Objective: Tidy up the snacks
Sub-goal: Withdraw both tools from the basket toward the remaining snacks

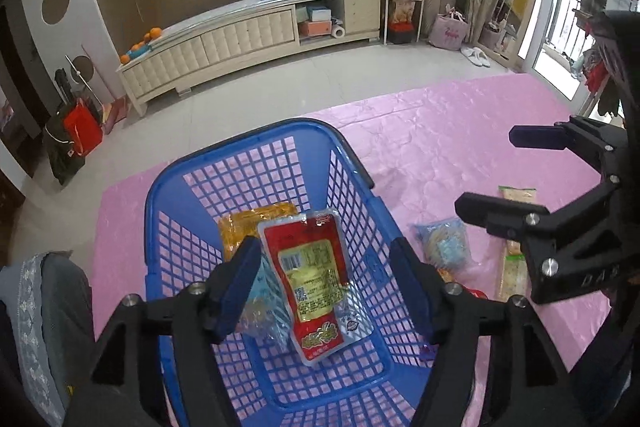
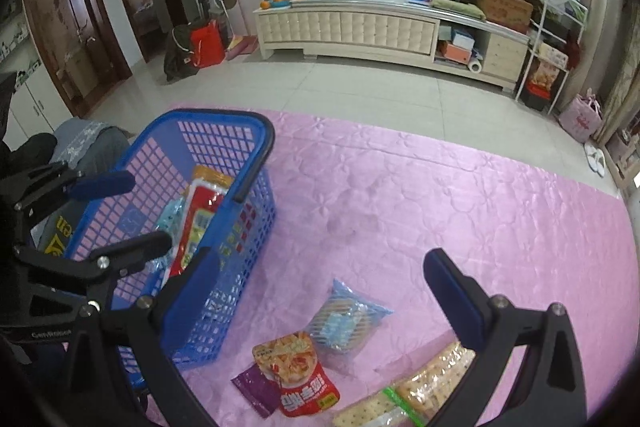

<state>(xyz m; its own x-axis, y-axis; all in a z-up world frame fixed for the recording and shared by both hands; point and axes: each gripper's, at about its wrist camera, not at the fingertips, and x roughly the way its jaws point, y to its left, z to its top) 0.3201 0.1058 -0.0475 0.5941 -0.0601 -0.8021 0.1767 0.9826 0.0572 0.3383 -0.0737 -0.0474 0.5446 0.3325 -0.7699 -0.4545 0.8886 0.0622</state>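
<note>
- The left gripper (image 1: pixel 324 283) tilts steeply down over the blue basket (image 1: pixel 164 187), its jaws spread apart with nothing pressed between them.
- A red packet (image 1: pixel 316 283) lies between the left fingers (image 1: pixel 236 283) in view but sits lower, inside the basket, leaning on a yellow packet (image 1: pixel 256 219) and a clear blue one (image 1: pixel 264 303).
- The right gripper (image 2: pixel 320 291) also points down, just beside the basket's right wall, with its jaws wide and empty.
- Below the right gripper, on the pink cloth (image 2: pixel 440 195), lie a blue biscuit bag (image 2: pixel 344 319), an orange-red packet (image 2: pixel 296 371), a purple packet (image 2: pixel 256 391) and long cracker packs (image 2: pixel 412 387).
- The biscuit bag sits between the right fingers in view, untouched; the cracker packs run under the right finger (image 2: pixel 452 295).
</note>
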